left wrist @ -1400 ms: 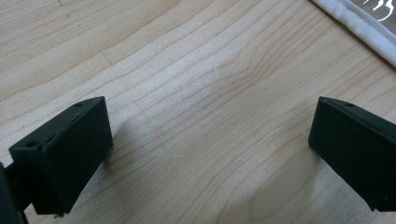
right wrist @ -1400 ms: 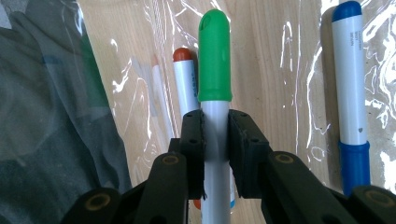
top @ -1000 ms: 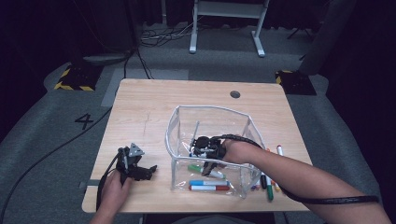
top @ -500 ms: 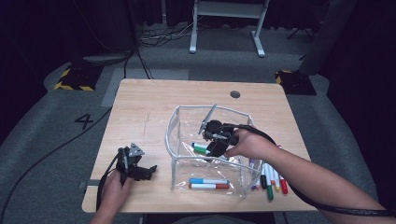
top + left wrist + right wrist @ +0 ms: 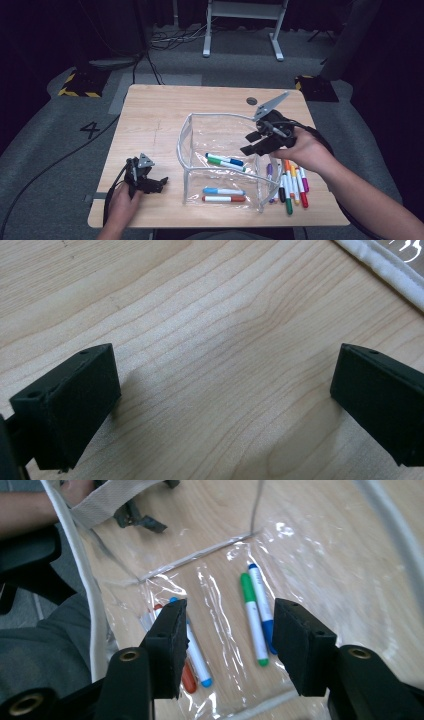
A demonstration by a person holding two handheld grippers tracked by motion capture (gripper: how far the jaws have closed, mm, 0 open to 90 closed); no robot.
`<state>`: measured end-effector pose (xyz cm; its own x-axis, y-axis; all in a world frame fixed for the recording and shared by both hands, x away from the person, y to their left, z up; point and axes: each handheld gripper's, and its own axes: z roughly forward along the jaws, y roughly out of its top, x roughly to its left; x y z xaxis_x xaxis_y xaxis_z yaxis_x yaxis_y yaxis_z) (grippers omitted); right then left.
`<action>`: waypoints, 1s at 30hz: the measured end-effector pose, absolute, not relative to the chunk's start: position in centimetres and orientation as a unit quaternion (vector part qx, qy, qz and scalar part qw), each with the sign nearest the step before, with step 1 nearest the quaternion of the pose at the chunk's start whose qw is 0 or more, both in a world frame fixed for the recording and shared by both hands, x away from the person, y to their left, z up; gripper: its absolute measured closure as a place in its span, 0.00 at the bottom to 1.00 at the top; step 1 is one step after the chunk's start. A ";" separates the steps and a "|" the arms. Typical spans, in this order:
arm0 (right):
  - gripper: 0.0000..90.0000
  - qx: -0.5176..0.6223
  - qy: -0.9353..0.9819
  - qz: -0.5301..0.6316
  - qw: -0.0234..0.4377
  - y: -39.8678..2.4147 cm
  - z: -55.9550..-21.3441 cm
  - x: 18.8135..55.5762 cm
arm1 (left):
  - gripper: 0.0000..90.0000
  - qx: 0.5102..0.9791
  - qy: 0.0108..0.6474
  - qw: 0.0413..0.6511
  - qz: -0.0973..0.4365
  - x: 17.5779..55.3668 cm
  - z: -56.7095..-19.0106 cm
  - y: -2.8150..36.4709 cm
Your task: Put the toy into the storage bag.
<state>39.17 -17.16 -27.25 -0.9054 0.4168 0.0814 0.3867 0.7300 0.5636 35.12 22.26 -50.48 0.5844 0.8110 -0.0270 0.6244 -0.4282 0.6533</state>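
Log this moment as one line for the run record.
right gripper: open, empty, jaws just opening, above clear bag | green marker and blue marker: lying inside bag | left gripper: open, on table

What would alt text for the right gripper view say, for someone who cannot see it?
The right gripper, jaws apart with nothing between them, hangs above a clear plastic pouch on a light wooden table. Inside the pouch lie a green marker and a blue marker side by side, with a light-blue-capped marker and a red marker nearer the jaws.
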 end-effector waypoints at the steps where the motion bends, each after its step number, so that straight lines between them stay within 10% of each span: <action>1: 0.53 0.222 0.927 0.302 0.028 -17.8 -27.1 39.1 | 0.00 0.832 0.432 0.316 0.148 35.1 -50.5 22.3; 30: 0.50 0.401 0.840 0.353 0.098 -34.0 -29.4 38.6 | 0.00 0.820 0.453 0.314 0.155 35.4 -50.5 22.5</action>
<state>38.63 -34.04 -29.40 -0.6592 0.7424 0.1195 0.6044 0.4286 0.6715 35.39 22.52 -50.52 0.5424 0.8396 -0.0300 0.6448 -0.3931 0.6556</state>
